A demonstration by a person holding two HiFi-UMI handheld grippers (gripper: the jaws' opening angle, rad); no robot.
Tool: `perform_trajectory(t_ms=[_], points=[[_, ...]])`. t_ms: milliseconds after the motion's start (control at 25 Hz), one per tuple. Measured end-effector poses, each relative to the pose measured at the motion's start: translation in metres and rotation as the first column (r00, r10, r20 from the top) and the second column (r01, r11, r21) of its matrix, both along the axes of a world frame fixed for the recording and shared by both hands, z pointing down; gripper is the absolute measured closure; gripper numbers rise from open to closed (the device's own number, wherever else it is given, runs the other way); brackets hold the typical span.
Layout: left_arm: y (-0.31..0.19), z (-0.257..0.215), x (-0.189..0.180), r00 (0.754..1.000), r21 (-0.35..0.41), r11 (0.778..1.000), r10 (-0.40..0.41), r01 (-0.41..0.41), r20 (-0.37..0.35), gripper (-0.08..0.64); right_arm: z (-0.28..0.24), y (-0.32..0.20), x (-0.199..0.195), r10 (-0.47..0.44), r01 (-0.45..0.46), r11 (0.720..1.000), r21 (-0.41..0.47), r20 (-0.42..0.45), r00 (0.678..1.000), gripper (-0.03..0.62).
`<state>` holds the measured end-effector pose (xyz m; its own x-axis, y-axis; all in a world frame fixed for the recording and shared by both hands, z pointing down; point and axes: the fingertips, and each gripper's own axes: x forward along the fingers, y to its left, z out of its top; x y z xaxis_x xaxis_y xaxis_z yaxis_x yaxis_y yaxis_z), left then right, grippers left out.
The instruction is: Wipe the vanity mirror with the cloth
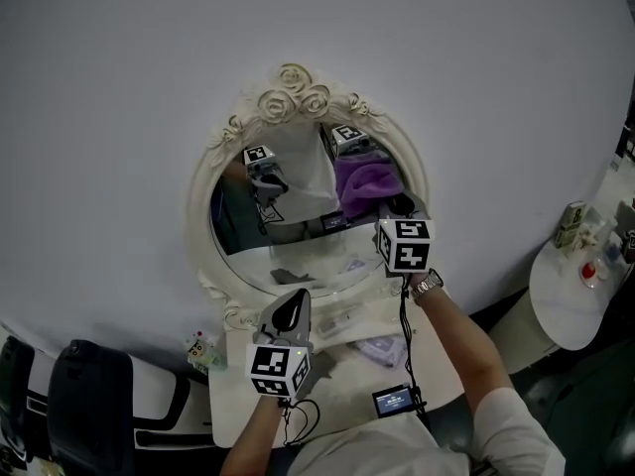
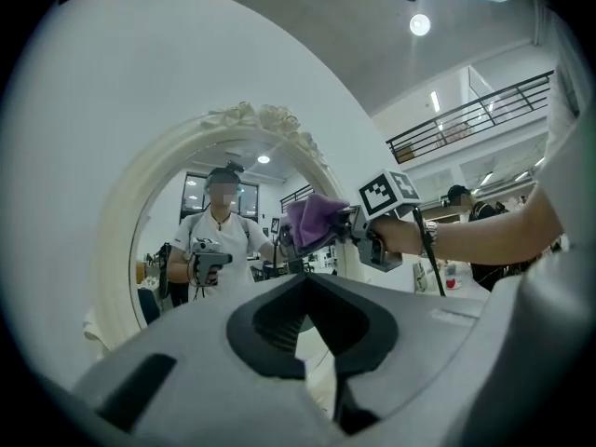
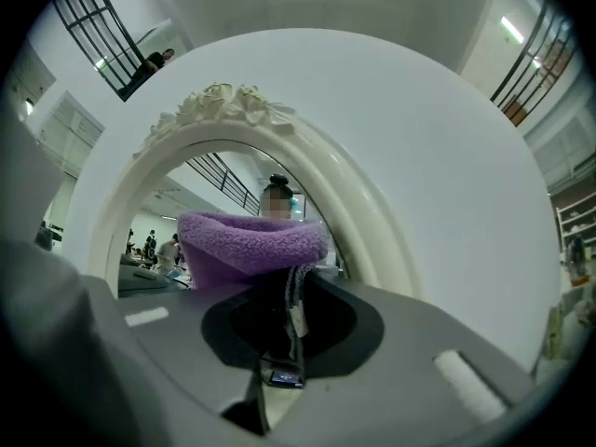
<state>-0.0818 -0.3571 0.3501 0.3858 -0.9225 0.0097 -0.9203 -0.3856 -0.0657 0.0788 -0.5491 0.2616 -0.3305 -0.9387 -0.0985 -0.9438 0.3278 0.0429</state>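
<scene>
Soft, even light is falling; a ceiling lamp (image 2: 420,24) is glaring above the left gripper (image 2: 309,282); gripper views are bending and darkening at edges.

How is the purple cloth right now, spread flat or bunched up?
Bunched up. The purple cloth shows as a thick folded wad clamped in the right claw, in front of the vanity mirror.

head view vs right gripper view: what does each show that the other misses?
Head view only: the left gripper over the white table, and a round side table at right. Right gripper view only: a close look at the right gripper pinching the purple cloth, and a railing at upper left. Both: the vanity mirror's white frame with its rose carving, and the cloth at the mirror.
</scene>
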Motion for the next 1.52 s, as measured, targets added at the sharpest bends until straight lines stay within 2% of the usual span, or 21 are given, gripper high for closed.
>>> perform_trajectory(t_ms=[200,360,600,840,1040,1320,1520], points=[[-0.001,0.003,0.011,1.0,-0.005,1.0,0.02,-0.02,0.006,0.555,0.005,-0.004,0.021,0.034,-0.034,0.999,-0.01,-0.001,0.999,0.541],[0.002,0.006,0.003,1.0,-0.011,1.0,-0.006,0.006,-0.002,0.555,0.006,0.008,0.008,-0.007,0.008,1.0,-0.008,0.031,1.0,0.543],[0.008,0.013,-0.023,0.997,-0.029,0.996,-0.083,0.082,-0.011,0.555,0.002,0.035,-0.06,-0.162,0.163,0.985,0.056,-0.01,0.987,0.543],[0.026,0.012,-0.053,0.986,-0.023,0.986,-0.164,0.163,-0.009,0.555,0.011,0.06,-0.138,-0.333,0.335,0.94,0.056,-0.041,0.942,0.543],[0.046,0.019,-0.09,0.965,-0.038,0.965,-0.261,0.26,-0.014,0.555,0.024,0.075,-0.195,-0.438,0.439,0.898,0.031,-0.054,0.898,0.543],[0.076,0.028,-0.132,0.923,-0.059,0.923,-0.383,0.381,-0.027,0.555,0.049,0.091,-0.262,-0.541,0.54,0.841,-0.026,-0.048,0.84,0.543],[0.097,0.039,-0.159,0.888,-0.089,0.887,-0.457,0.453,-0.044,0.557,0.056,0.095,-0.295,-0.572,0.571,0.82,-0.039,-0.034,0.82,0.543]])
